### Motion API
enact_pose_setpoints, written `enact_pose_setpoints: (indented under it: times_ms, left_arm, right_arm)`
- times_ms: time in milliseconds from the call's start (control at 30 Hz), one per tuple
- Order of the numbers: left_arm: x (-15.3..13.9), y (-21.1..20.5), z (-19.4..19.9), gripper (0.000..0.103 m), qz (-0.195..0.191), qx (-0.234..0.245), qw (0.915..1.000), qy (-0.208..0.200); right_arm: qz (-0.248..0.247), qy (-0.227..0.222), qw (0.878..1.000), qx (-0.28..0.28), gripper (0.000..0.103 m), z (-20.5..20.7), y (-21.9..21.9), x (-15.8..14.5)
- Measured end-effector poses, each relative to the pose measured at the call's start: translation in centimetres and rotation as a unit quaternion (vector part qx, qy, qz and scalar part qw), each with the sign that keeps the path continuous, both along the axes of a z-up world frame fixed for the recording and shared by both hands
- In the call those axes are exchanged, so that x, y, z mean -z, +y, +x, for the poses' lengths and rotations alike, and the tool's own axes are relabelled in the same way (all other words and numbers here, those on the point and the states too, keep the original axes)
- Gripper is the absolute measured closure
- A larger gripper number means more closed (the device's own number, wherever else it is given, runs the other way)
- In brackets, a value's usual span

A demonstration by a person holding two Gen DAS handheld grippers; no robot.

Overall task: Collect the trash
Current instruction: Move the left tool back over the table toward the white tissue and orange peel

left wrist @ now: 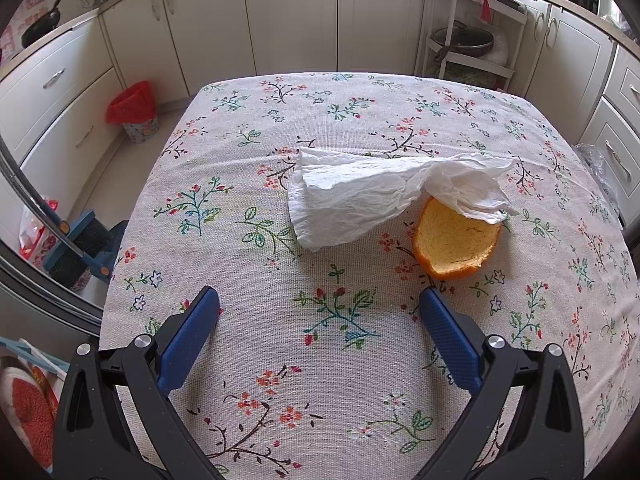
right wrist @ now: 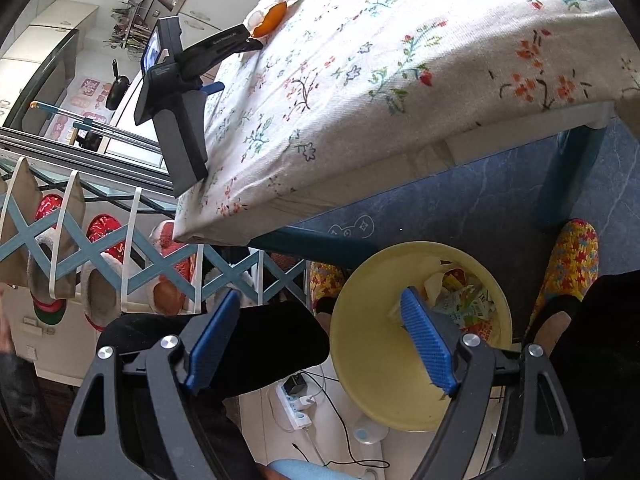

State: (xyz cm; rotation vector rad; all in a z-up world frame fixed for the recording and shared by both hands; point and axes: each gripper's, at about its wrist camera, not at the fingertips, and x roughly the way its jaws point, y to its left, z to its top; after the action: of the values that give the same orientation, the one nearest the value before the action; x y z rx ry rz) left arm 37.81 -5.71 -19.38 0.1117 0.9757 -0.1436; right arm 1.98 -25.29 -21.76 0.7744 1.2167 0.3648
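Hovering low over the floral tablecloth (left wrist: 240, 360), the left gripper (left wrist: 320, 300) has its blue pads spread wide and empty. The orange peel (left wrist: 456, 240) lies just beyond the right-hand pad, ahead and to the right of the gap, its long axis slanting from near-left to far-right. A crumpled white tissue (left wrist: 360, 196) sits farther off, more nearly centred, one corner draped over the peel's far edge and hiding that rim. The right gripper (right wrist: 320, 308), equally wide and holding nothing, hangs off the table above a yellow bin (right wrist: 360, 360) already holding wrappers, so the left hand is judged the nearer to both scraps. In the right wrist view the peel (right wrist: 270, 20) shows only as a small orange patch at the far table edge, the tissue barely visible behind it.
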Motion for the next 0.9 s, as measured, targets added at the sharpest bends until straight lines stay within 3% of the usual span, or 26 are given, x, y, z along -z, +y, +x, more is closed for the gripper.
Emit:
enact_pose_setpoints:
  times_ms: [200, 533, 900]
  left_arm:
    - [0.0, 0.0, 0.0, 0.007, 0.0, 0.0, 1.0, 0.0]
    - [0.0, 0.0, 0.0, 0.007, 0.0, 0.0, 1.0, 0.0]
    - [0.0, 0.0, 0.0, 0.007, -0.001, 0.0, 1.0, 0.0]
  right_arm:
    - [-0.004, -0.002, 1.0, 0.004, 0.023, -0.1, -0.3, -0.1]
    - [-0.084, -0.1, 0.991, 0.008, 0.022, -1.4, -0.1, -4.1]
    - [-0.106, -0.124, 0.987, -0.004, 0.022, -1.0, -0.1, -4.7]
